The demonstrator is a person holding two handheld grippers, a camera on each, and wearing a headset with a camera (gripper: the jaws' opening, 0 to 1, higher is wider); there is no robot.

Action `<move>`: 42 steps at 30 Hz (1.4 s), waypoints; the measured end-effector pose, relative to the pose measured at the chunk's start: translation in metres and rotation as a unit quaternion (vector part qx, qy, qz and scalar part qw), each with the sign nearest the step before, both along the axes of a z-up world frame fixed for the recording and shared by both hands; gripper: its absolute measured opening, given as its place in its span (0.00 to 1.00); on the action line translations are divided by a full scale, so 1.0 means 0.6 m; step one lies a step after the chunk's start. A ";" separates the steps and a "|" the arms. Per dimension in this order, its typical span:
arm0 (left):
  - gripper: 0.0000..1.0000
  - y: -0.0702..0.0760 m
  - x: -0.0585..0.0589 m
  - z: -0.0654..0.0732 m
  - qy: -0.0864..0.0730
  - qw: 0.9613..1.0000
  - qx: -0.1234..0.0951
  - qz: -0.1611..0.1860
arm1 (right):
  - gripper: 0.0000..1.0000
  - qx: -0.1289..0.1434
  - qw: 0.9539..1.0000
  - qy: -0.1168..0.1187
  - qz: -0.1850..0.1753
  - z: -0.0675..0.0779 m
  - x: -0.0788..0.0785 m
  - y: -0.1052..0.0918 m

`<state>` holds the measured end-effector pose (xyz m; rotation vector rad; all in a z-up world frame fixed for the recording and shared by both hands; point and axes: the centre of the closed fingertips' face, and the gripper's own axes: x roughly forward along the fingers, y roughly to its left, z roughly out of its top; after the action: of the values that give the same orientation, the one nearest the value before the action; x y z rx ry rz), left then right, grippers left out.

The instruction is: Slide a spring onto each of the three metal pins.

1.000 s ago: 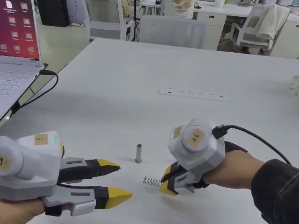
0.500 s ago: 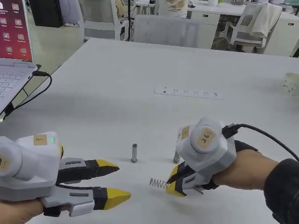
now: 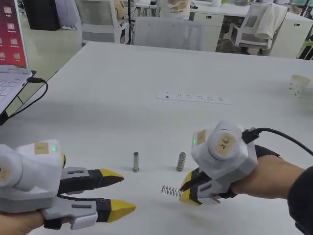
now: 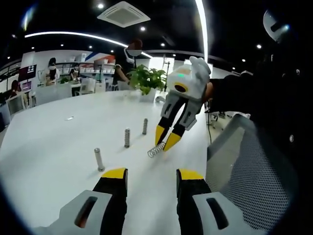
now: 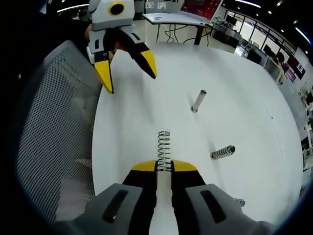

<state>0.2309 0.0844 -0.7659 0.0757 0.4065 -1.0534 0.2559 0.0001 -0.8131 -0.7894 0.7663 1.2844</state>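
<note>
Spring (image 3: 171,190) | nipped in right tool (image 3: 185,193) | sticker (image 3: 224,144) "26" | left tool (image 3: 127,192) agape

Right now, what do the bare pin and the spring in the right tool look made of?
Bare pin: probably steel, smooth grey with a dull sheen. Spring, clamped in the right tool: thin wire coil, glinting silver, likely steel too.
</note>
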 end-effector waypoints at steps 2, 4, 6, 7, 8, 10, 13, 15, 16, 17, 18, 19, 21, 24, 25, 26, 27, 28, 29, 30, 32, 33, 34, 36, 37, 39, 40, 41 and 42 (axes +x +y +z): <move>0.33 -0.001 -0.001 0.000 0.000 1.000 0.001 -0.002 | 0.08 -0.001 1.000 -0.001 0.001 0.003 -0.002 -0.003; 0.33 -0.002 -0.001 0.001 -0.001 1.000 0.002 -0.004 | 0.08 -0.002 1.000 -0.004 0.002 0.007 -0.004 -0.006; 0.33 -0.004 -0.001 0.000 0.000 1.000 0.004 -0.007 | 0.08 -0.004 1.000 -0.005 0.004 0.010 -0.006 -0.008; 0.33 -0.004 -0.001 0.000 -0.001 1.000 0.005 -0.008 | 0.08 -0.006 1.000 -0.007 0.006 0.012 -0.006 -0.011; 0.33 -0.005 -0.002 0.000 -0.001 1.000 0.006 -0.010 | 0.08 -0.008 1.000 -0.008 0.008 0.013 -0.007 -0.012; 0.33 -0.007 -0.002 0.001 -0.002 1.000 0.008 -0.013 | 0.08 -0.011 1.000 -0.011 0.011 0.018 -0.007 -0.016; 0.33 -0.009 0.000 0.004 -0.004 1.000 0.009 -0.017 | 0.08 -0.015 1.000 -0.016 0.019 0.025 -0.007 -0.020; 0.33 -0.010 0.001 0.005 -0.005 1.000 0.012 -0.022 | 0.08 -0.018 0.999 -0.020 0.025 0.032 -0.007 -0.022; 0.33 -0.011 0.001 0.005 -0.006 1.000 0.014 -0.024 | 0.08 -0.019 0.999 -0.021 0.030 0.035 -0.008 -0.022; 0.33 -0.013 0.001 0.005 -0.006 0.999 0.015 -0.027 | 0.08 -0.019 0.999 -0.023 0.033 0.039 -0.009 -0.022; 0.33 -0.014 0.001 0.006 -0.007 0.999 0.016 -0.029 | 0.08 -0.019 0.999 -0.024 0.036 0.041 -0.010 -0.021; 0.33 -0.015 0.001 0.006 -0.007 0.999 0.017 -0.031 | 0.08 -0.020 0.999 -0.026 0.040 0.043 -0.011 -0.021; 0.33 -0.017 0.001 0.007 -0.008 0.999 0.018 -0.035 | 0.08 -0.024 0.998 -0.028 0.052 0.047 -0.016 -0.020; 0.33 -0.019 0.001 0.009 -0.010 0.999 0.018 -0.039 | 0.08 -0.035 0.996 -0.031 0.071 0.049 -0.025 -0.018; 0.32 -0.020 0.000 0.011 -0.011 0.999 0.018 -0.040 | 0.08 -0.036 0.996 -0.032 0.076 0.050 -0.026 -0.017; 0.32 -0.022 0.000 0.011 -0.012 0.999 0.019 -0.042 | 0.08 -0.039 0.995 -0.032 0.081 0.051 -0.029 -0.015; 0.32 -0.023 -0.001 0.011 -0.012 0.999 0.019 -0.044 | 0.08 -0.040 0.995 -0.033 0.086 0.052 -0.032 -0.014; 0.32 -0.024 -0.002 0.012 -0.013 0.999 0.020 -0.046 | 0.08 -0.041 0.995 -0.033 0.089 0.053 -0.034 -0.012; 0.32 -0.025 -0.002 0.012 -0.013 0.999 0.020 -0.047 | 0.08 -0.041 0.994 -0.033 0.092 0.055 -0.035 -0.011; 0.32 -0.026 -0.003 0.012 -0.013 0.999 0.020 -0.048 | 0.08 -0.041 0.994 -0.034 0.097 0.057 -0.038 -0.008; 0.32 -0.027 -0.004 0.012 -0.013 0.998 0.019 -0.051 | 0.08 -0.041 0.993 -0.034 0.104 0.060 -0.041 -0.003; 0.31 -0.028 -0.004 0.012 -0.014 0.998 0.019 -0.051 | 0.08 -0.041 0.993 -0.033 0.110 0.062 -0.044 -0.001; 0.31 -0.029 -0.005 0.013 -0.013 0.998 0.019 -0.052 | 0.08 -0.041 0.992 -0.034 0.113 0.063 -0.045 0.002; 0.31 -0.029 -0.006 0.013 -0.015 0.998 0.018 -0.054 | 0.08 -0.042 0.991 -0.034 0.121 0.065 -0.048 0.005; 0.31 -0.030 -0.006 0.014 -0.015 0.998 0.018 -0.055 | 0.08 -0.043 0.991 -0.035 0.125 0.066 -0.050 0.008; 0.31 -0.030 -0.006 0.014 -0.016 0.998 0.017 -0.056 | 0.08 -0.043 0.990 -0.034 0.129 0.067 -0.052 0.012; 0.31 -0.031 -0.006 0.015 -0.016 0.998 0.017 -0.056 | 0.08 -0.043 0.990 -0.035 0.133 0.067 -0.053 0.014; 0.31 -0.032 -0.006 0.016 -0.017 0.998 0.017 -0.057 | 0.08 -0.044 0.989 -0.035 0.134 0.068 -0.054 0.016; 0.30 -0.032 -0.007 0.016 -0.017 0.998 0.017 -0.058 | 0.08 -0.044 0.989 -0.035 0.138 0.069 -0.055 0.018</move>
<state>0.2269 0.0649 -0.7562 0.1481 0.3927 -1.1580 0.2229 0.0109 -0.7720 -1.0349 0.6773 1.4667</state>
